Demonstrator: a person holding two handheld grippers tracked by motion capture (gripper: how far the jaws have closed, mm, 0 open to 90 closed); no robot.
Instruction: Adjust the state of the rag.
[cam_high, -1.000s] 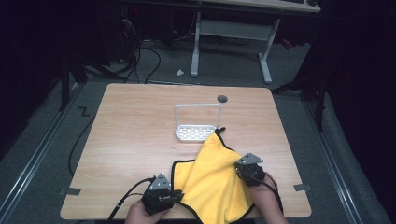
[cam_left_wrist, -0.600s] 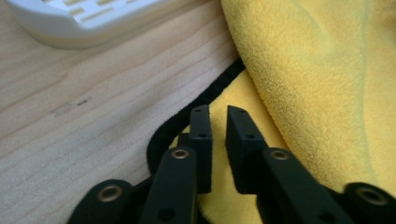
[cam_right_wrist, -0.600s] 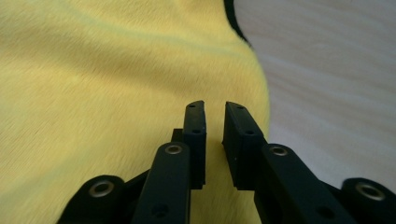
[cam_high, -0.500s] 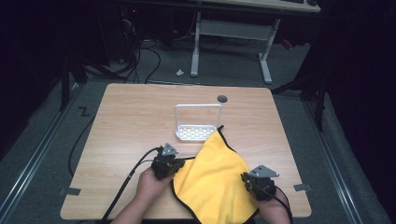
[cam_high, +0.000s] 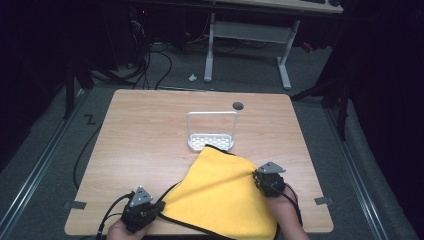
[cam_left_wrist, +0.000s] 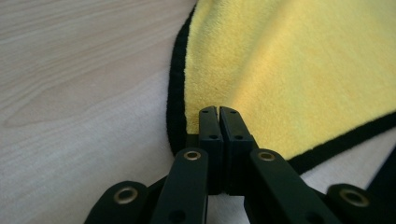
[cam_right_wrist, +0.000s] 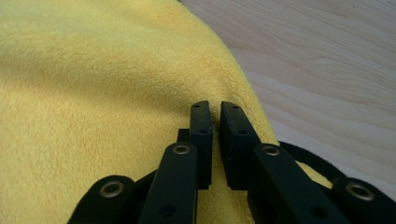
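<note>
A yellow cloth with a black hem lies spread on the near half of the wooden table. My left gripper is at the table's near left, shut on the cloth's left corner. In the left gripper view its jaws have just been closing and stand together with the hem at their tips. My right gripper is at the cloth's right edge. In the right gripper view its jaws have just been opening and stand slightly parted over a ridge of the cloth.
A small white rack with an upright frame stands just beyond the cloth's far tip. A dark round hole is in the tabletop behind it. Bare wood spreads to the left and far side. Grey tape tabs mark the near edges.
The left gripper has gone out to the cloth's left corner and come back toward the near left, dragging that corner along. The cloth now lies wider and flatter. The right gripper shifted slightly away.
</note>
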